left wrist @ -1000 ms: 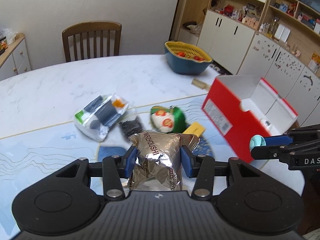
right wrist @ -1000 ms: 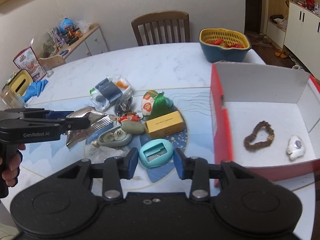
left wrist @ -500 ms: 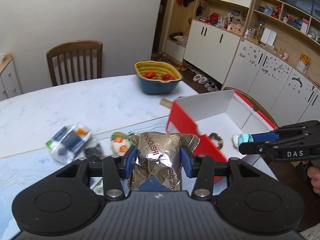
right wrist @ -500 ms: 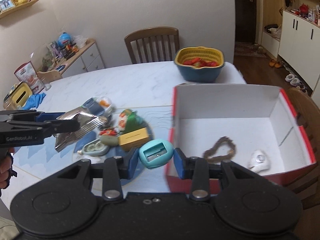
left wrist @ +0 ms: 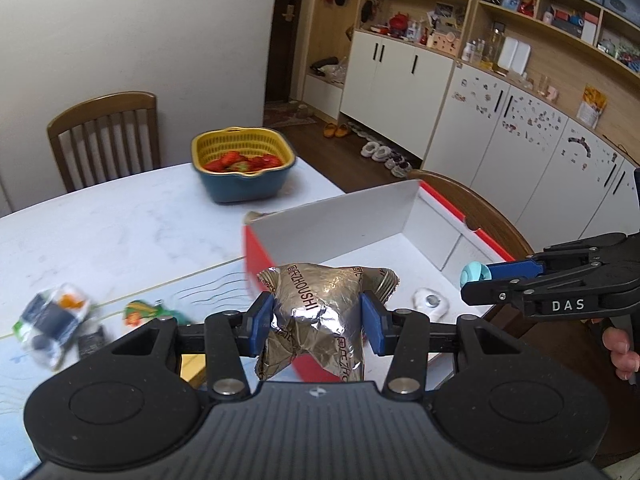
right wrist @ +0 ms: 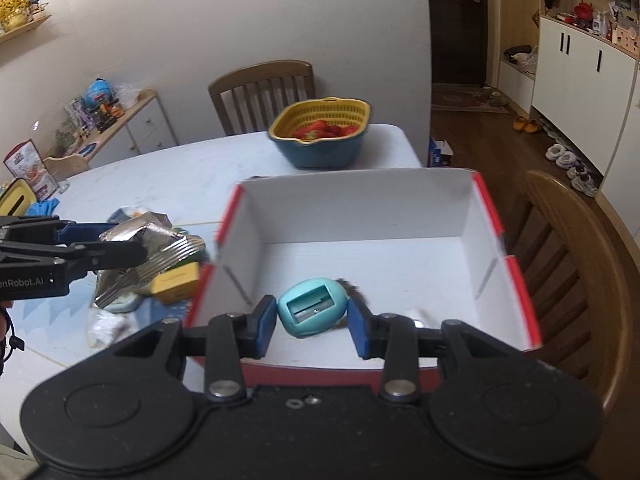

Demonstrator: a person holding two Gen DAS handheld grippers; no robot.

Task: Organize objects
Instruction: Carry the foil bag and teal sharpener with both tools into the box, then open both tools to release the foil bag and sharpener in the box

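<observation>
Two sets of fingers each pinch a thing. The left gripper squeezes a crinkly foil snack bag, held above the near wall of the red box. The right gripper squeezes a teal pencil sharpener over the box floor. To do it well, bring each thing low inside the box before letting go. Only the left view shows the small white thing in the box clearly. Only the right view shows the yellow box left of the red box.
</observation>
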